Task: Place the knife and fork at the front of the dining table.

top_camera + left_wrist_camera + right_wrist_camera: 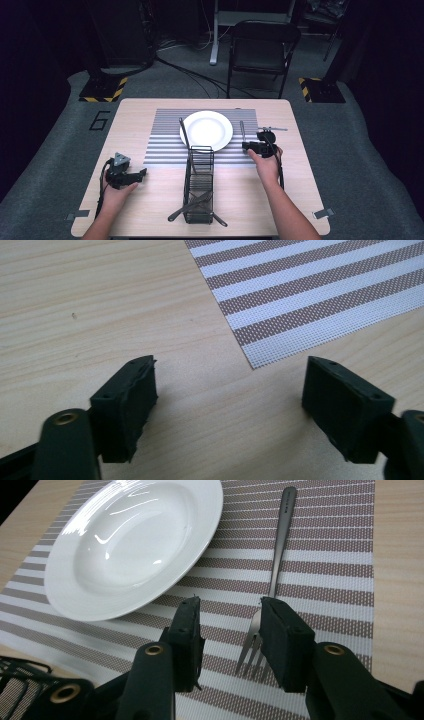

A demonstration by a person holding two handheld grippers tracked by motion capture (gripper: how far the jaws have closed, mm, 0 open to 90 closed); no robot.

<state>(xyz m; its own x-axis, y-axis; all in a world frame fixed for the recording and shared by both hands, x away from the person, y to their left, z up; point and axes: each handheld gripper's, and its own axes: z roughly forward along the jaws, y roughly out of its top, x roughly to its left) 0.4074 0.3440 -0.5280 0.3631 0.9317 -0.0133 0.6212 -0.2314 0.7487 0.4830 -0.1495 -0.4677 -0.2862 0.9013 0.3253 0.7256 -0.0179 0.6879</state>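
A white plate (206,130) (135,540) sits on a striped placemat (165,145) (330,585). To the plate's right a steel fork (242,131) (277,555) lies flat on the mat. My right gripper (247,146) (227,630) hovers just above the fork's tines, open, its pads clear of the metal. The tines show beside its right pad (280,635). At the table's front left, my left gripper (142,173) (230,395) stands open over bare wood, with nothing between its jaws and the placemat's corner (300,295) just ahead.
A black wire caddy (199,175) stands at centre front with several dark utensils (192,206) poking out of its near end. A slim dark utensil (184,131) lies along the plate's left side. A folding chair (262,50) stands beyond the table.
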